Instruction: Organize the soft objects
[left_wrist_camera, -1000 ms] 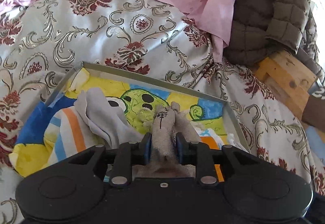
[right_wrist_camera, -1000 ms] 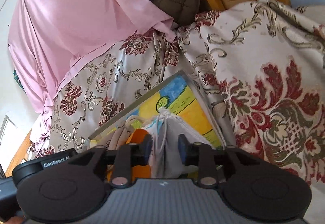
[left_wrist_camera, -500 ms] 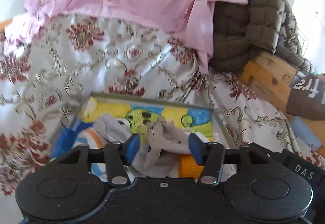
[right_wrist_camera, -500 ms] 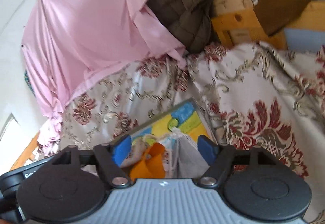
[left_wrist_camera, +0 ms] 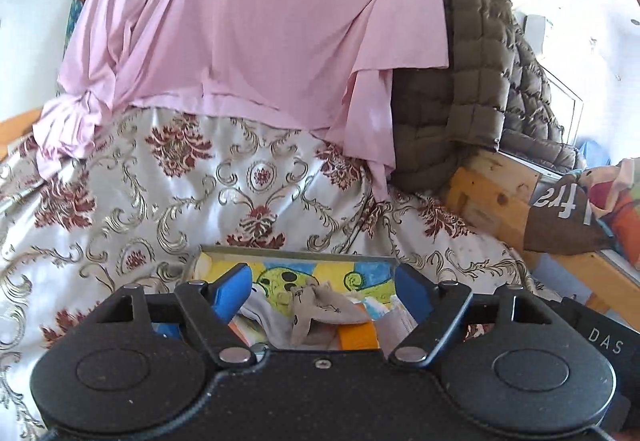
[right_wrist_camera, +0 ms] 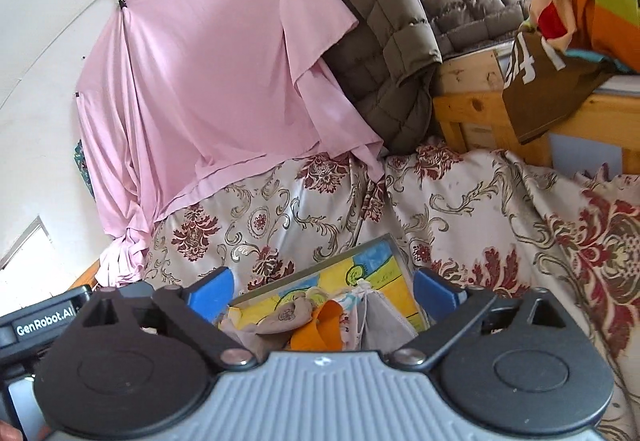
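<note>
Both grippers have nothing between their blue fingers, the left gripper (left_wrist_camera: 324, 289) and the right gripper (right_wrist_camera: 322, 287) each spreading wider above the shallow grey tray with a yellow-and-blue cartoon lining (left_wrist_camera: 298, 252) on the floral bedspread (left_wrist_camera: 120, 201). A beige-grey sock (left_wrist_camera: 320, 307), an orange cloth (right_wrist_camera: 324, 327) and what looks like a grey drawstring pouch (right_wrist_camera: 380, 315) lie loose inside it, apparently gathered there to keep the soft things together.

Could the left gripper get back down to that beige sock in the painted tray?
Probably yes. The left gripper is above the tray, jaws opening and nothing between them, and the beige sock lies on top of the other cloths, uncovered, straight ahead.
</note>
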